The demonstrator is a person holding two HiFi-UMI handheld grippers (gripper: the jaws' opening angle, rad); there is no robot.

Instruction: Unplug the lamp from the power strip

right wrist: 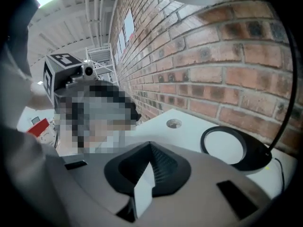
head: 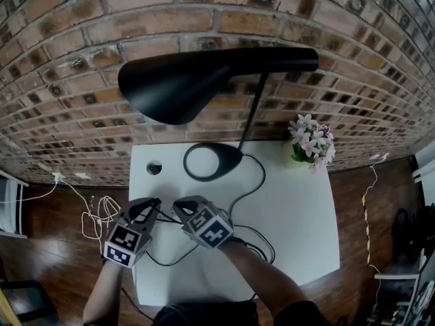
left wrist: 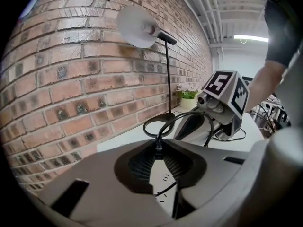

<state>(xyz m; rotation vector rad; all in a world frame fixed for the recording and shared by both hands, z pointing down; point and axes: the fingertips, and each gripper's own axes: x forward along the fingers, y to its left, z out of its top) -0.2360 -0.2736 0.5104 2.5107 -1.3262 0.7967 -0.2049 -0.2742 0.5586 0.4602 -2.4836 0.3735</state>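
You look mid-grip: left gripper nips the cord at lower centre; right gripper is closed, empty. Lamp stands upper centre. Next, likely a straight pull; strip unseen.

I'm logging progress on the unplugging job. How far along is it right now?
Done: nothing shows as finished; no plug or power strip is in view, so unplugging cannot be confirmed. In hand: the left gripper is shut on the black cord of the lamp; the right gripper is shut and empty. Left: probably follow the cord to its plug and pull it out.
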